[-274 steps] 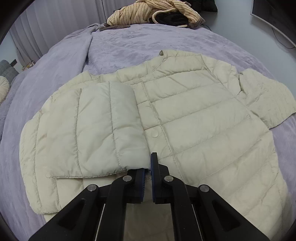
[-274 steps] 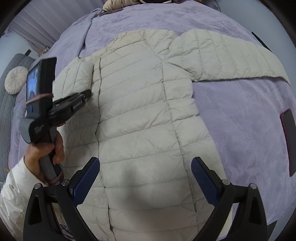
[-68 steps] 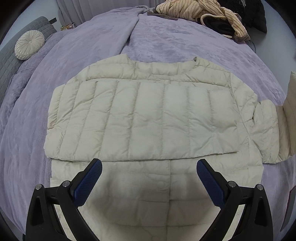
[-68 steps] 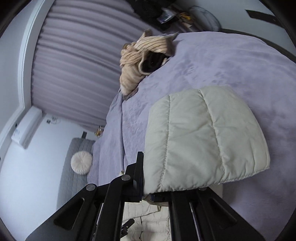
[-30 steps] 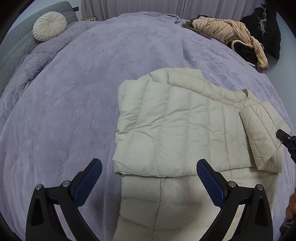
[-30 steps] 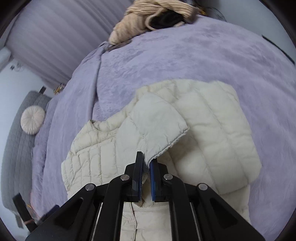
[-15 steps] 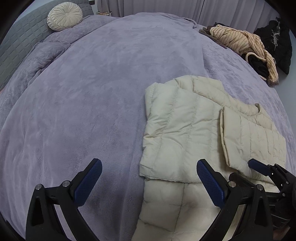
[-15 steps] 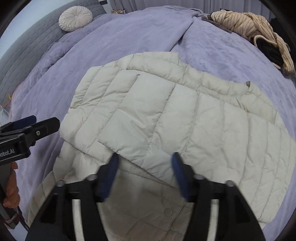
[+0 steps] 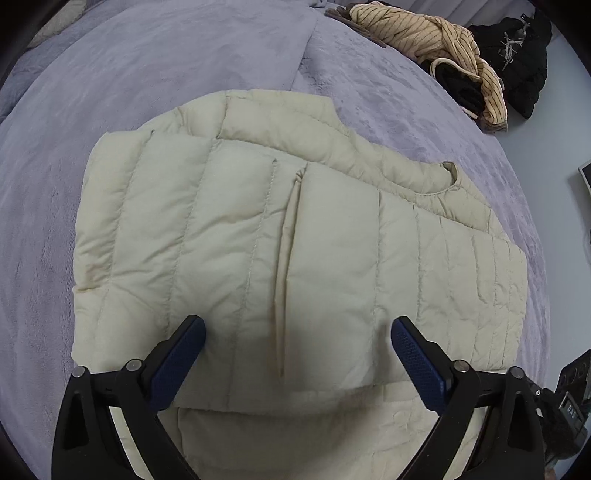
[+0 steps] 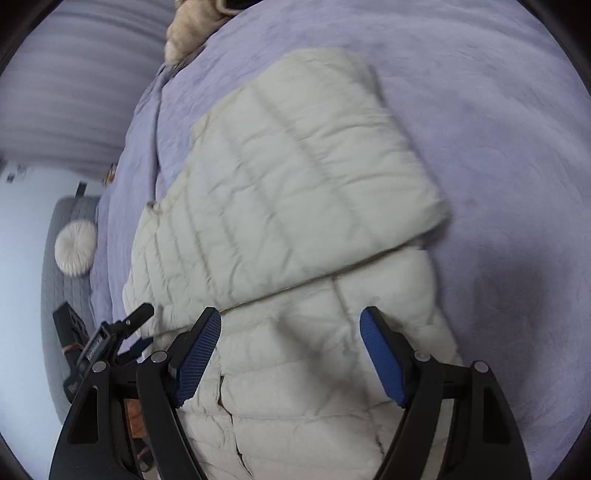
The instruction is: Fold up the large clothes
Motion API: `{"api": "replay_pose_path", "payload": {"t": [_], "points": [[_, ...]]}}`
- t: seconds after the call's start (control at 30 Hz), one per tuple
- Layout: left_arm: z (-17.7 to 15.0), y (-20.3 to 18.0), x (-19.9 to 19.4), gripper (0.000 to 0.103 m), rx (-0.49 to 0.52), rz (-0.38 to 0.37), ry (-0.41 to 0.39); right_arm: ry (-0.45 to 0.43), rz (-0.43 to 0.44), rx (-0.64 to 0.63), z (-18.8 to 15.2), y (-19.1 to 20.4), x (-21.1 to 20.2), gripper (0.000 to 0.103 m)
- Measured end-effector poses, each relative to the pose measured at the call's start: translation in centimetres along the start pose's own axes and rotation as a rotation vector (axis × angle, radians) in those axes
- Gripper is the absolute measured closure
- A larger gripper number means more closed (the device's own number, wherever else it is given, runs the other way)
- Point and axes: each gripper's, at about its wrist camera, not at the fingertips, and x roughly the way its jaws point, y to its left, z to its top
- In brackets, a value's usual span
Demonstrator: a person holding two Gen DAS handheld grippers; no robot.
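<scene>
— Two grippers, one jacket: where does the jacket lie?

— Spread flat on a lavender bed cover (image 9: 147, 74), the cream quilted puffer jacket (image 9: 229, 236) fills the middle of the left wrist view. Both sleeves are folded across its chest. The left sleeve (image 9: 177, 229) and the right sleeve (image 9: 369, 266) meet at a near-vertical seam close to the centre. The collar (image 9: 448, 173) shows at the upper right, and the lower body of the jacket lies nearest the camera, under the sleeve edges.

— What are the grippers doing?

— The left gripper (image 9: 295, 354) hangs just above the lower sleeve edges, its blue-padded fingers spread wide with nothing between them. The right gripper (image 10: 291, 354) is spread apart as well, poised over the jacket's lower half near the button placket. That view is blurred, so whether either tip touches the fabric is unclear. The left tool's body also appears at the lower left of the right wrist view.

— Anything else on the bed?

— A tan striped garment (image 9: 424, 33) is heaped at the far edge, touching a black garment (image 9: 517, 55) beside it. In the right wrist view, a round cream cushion (image 10: 75, 247) rests on a grey quilted headboard (image 10: 55, 295), well apart from the jacket.
</scene>
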Motion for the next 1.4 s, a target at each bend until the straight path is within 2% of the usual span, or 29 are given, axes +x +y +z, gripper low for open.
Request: {"api": "replay_pose_path", "payload": {"t": [0.03,0.07,0.1,0.2,0.23,0.27,0.3,0.37,0.47,0.6,0.7,0.73,0.77,0.8,0.83,1.0,1.03,1.1,1.13,1.23,1.4], "points": [[0.1,-0.3,0.1,0.037,0.017,0.013,-0.002,-0.018,0.027,0.049,0.4,-1.1,-0.4,0.023],[0.2,-0.4,0.4,0.062,0.029,0.021,0.008,-0.038,0.052,0.089,0.8,-1.9,-0.6,0.023],[0.3,-0.2,0.6,0.079,0.023,0.004,0.016,-0.061,0.072,0.127,1.2,-2.6,-0.9,0.023],[0.2,0.6,0.1,0.087,-0.004,-0.002,0.001,-0.127,0.122,0.233,2.2,-4.3,-1.3,0.027],[0.1,0.9,-0.1,0.087,-0.004,0.008,-0.006,-0.144,0.133,0.262,2.4,-4.8,-1.4,0.05],[-0.1,1.1,-0.2,0.087,-0.002,0.014,-0.009,-0.143,0.131,0.285,2.6,-5.3,-1.3,0.09],[-0.4,1.4,-0.3,0.087,-0.002,0.016,-0.01,-0.136,0.134,0.306,2.8,-5.9,-1.1,0.096],[-0.7,1.6,-0.3,0.087,0.003,0.031,-0.008,-0.124,0.148,0.318,2.8,-6.8,-0.7,0.097],[-0.7,2.2,-0.2,0.087,0.005,0.059,-0.013,-0.113,0.074,0.271,2.3,-6.8,-0.9,0.097],[-0.1,3.2,0.1,0.087,-0.023,0.068,-0.006,-0.067,-0.014,0.156,2.3,-5.9,-2.1,0.096],[-0.1,3.0,0.2,0.087,-0.007,0.08,-0.005,-0.103,-0.02,0.065,3.2,-5.1,-3.4,0.092],[-0.1,2.9,0.2,0.087,0.001,0.086,-0.007,-0.111,-0.017,0.062,3.8,-5.1,-3.5,0.079],[-0.2,2.9,0.2,0.087,0.005,0.09,-0.007,-0.118,-0.007,0.071,4.8,-5.0,-3.4,0.056],[-0.2,2.9,0.2,0.087,0.005,0.093,-0.007,-0.128,0.011,0.08,5.6,-5.1,-3.3,0.046],[-0.1,2.9,0.2,0.087,0.003,0.096,-0.008,-0.139,0.029,0.083,6.5,-5.0,-3.1,0.041],[0.0,3.1,0.4,0.087,-0.004,0.118,-0.01,-0.097,0.073,0.056,9.8,-3.8,-0.2,0.041],[0.0,3.1,0.4,0.087,-0.003,0.121,-0.009,-0.074,0.082,0.047,10.3,-3.3,0.5,0.044],[-0.1,2.8,0.4,0.087,0.007,0.137,-0.008,-0.02,0.082,0.006,10.8,-2.1,2.0,0.085],[-0.2,2.5,0.4,0.087,0.016,0.145,-0.007,-0.012,0.043,-0.037,10.8,-1.4,2.3,0.091],[-0.5,1.2,0.4,0.087,0.048,0.137,0.001,-0.028,-0.097,-0.154,11.2,-0.8,2.3,0.092],[-0.7,0.1,1.0,0.086,0.078,0.148,-0.004,-0.046,-0.221,-0.107,11.8,-3.3,1.6,0.092]]}}
